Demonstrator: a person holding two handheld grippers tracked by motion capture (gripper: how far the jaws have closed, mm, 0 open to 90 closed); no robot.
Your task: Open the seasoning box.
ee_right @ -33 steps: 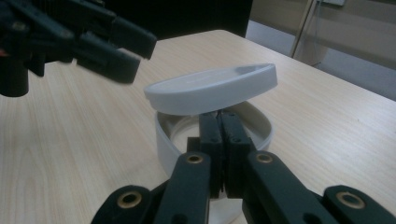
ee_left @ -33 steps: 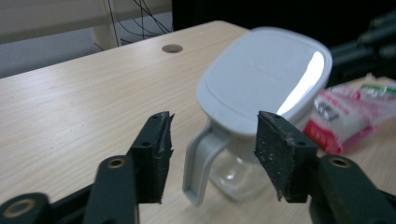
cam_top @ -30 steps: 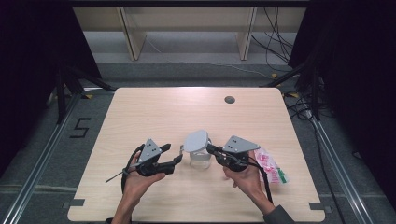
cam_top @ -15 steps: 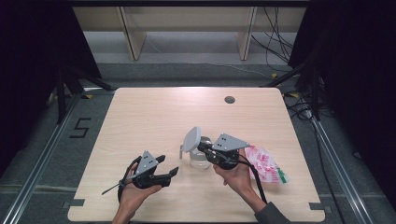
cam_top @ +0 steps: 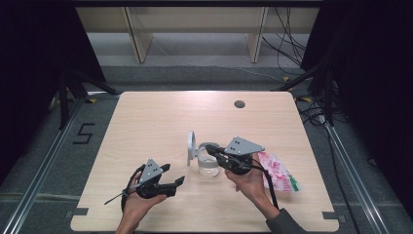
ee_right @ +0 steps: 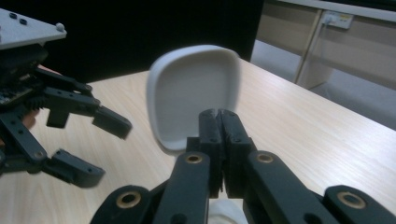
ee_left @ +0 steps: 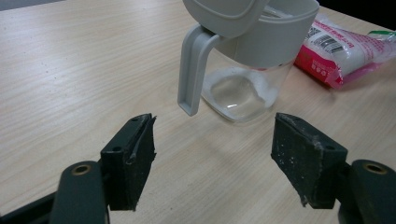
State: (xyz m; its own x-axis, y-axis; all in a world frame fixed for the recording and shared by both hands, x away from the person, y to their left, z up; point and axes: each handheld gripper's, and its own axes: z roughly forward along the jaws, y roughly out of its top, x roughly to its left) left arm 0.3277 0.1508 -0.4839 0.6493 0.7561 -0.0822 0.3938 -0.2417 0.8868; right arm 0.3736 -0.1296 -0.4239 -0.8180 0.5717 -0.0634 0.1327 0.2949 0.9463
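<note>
Now the right gripper (cam_top: 217, 155), jaws together, props the lid (cam_top: 191, 145) up on the jar (cam_top: 208, 165) near the table's (cam_top: 160, 117) front edge; the left gripper (cam_top: 171, 176), just opened and empty, should approach low for the handle (ee_left: 192, 70).

The left gripper (cam_top: 173, 174) sits at about seven o'clock on the tabletop in the high view, cradled from below in the person's left hand (cam_top: 139, 202), with the forearm entering from six o'clock. Its jaws point toward three o'clock and have just been opening; in the left gripper view they stand wide apart with nothing between the pads (ee_left: 140, 149). The right gripper (cam_top: 210, 151) lies just right of centre, toward five o'clock, carried by the right hand (cam_top: 251, 180), whose sleeved forearm comes in from five o'clock. Its jaws point toward nine o'clock and, in the right gripper view, are pressed together.
</note>
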